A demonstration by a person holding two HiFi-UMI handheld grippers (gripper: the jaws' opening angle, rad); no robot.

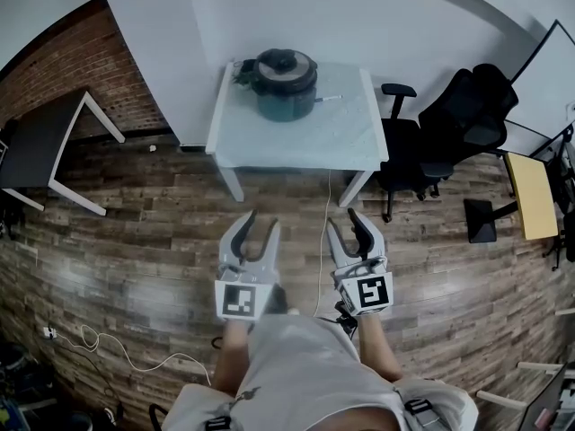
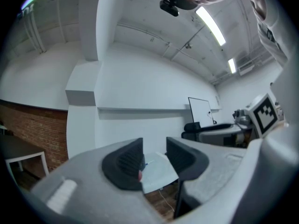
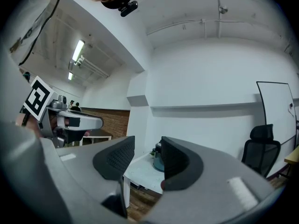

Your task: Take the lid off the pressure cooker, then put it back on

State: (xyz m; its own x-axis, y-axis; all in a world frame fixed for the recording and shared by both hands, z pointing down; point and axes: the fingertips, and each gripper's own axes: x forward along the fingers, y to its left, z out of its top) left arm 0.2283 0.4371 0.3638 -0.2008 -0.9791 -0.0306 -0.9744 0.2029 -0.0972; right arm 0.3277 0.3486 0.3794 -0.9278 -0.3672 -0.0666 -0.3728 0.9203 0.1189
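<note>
The dark teal pressure cooker (image 1: 285,83), its black lid on, stands at the back of a white table (image 1: 296,137) against the wall. I am well short of the table, over the wood floor. My left gripper (image 1: 260,220) and right gripper (image 1: 341,219) are held side by side, level, pointing at the table. Each shows a narrow gap between its jaws with nothing in it. The left gripper view has its gripper (image 2: 154,155) framing the table's corner (image 2: 158,172). In the right gripper view the cooker (image 3: 158,161) shows between the pads of that gripper (image 3: 148,155).
Two black office chairs (image 1: 467,119) (image 1: 400,142) stand right of the table, with a yellow-topped desk (image 1: 532,196) beyond. A dark table with white legs (image 1: 40,142) is at the left. A white cable (image 1: 117,348) trails on the floor. A pen (image 1: 328,99) lies beside the cooker.
</note>
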